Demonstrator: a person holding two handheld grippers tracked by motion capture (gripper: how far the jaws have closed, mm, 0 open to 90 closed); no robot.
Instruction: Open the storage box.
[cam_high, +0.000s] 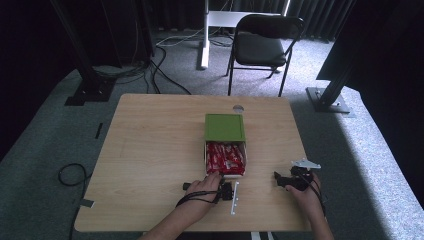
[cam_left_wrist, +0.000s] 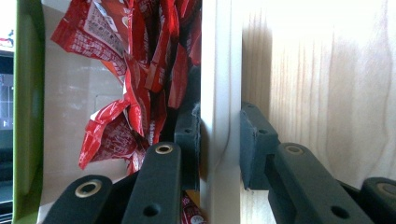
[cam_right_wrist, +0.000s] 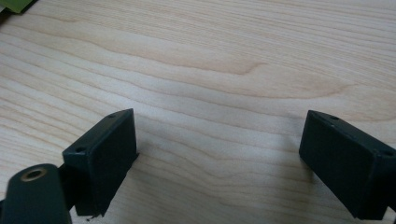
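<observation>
The left tool (cam_left_wrist: 219, 140) was clenched on the white box's wall (cam_left_wrist: 218, 70); the right tool (cam_right_wrist: 219, 163) lay released beside it. A hard tug could spill the red packets (cam_left_wrist: 126, 84).

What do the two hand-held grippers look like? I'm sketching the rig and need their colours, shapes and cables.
Both are black. The left gripper has flat bar-like links with brass-ringed rivet holes, ending in blocky rectangular pads. The right gripper has the same boxy black pads with small screw holes, and a brass-ringed pivot. In the high view a pale grey three-cornered plate tops the right one, and thin black cables loop over both hands.
</observation>
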